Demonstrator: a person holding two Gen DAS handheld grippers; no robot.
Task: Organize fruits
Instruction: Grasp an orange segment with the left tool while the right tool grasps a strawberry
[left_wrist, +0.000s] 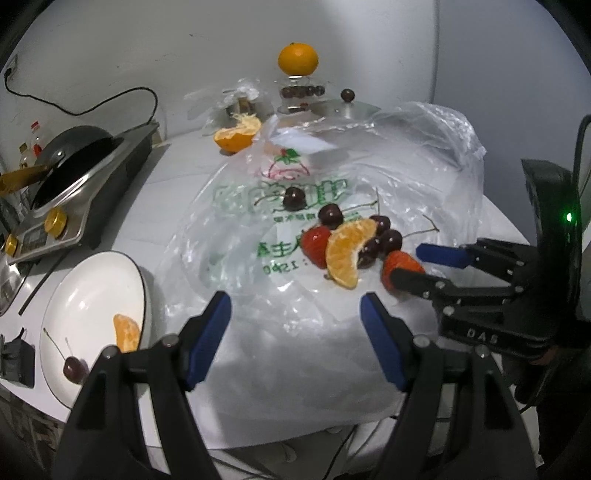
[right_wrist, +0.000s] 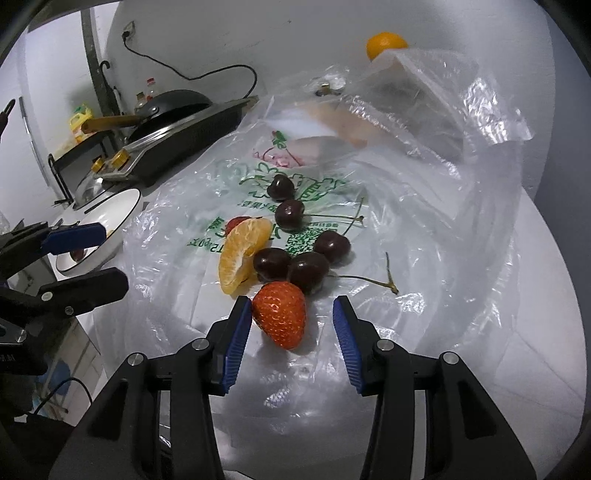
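On a clear printed plastic bag (left_wrist: 258, 221) lie several dark cherries (right_wrist: 308, 271), an orange segment (right_wrist: 240, 251) and two strawberries. My right gripper (right_wrist: 292, 317) is open with its jaws on either side of the near strawberry (right_wrist: 280, 314), apart from it on the right. The same gripper (left_wrist: 406, 264) shows in the left wrist view around that strawberry (left_wrist: 400, 264). A second strawberry (left_wrist: 316, 245) lies behind the orange segment (left_wrist: 347, 254). My left gripper (left_wrist: 295, 306) is open and empty above the bag. A white plate (left_wrist: 92, 295) at the left holds an orange segment (left_wrist: 127, 332) and a cherry (left_wrist: 75, 369).
An induction cooker (left_wrist: 74, 199) with a black pan (left_wrist: 70, 155) stands at the left. A half-peeled orange (left_wrist: 236, 134), a glass jar with a whole orange (left_wrist: 298, 59) on top and a pot lid (left_wrist: 343, 107) sit at the back by the wall.
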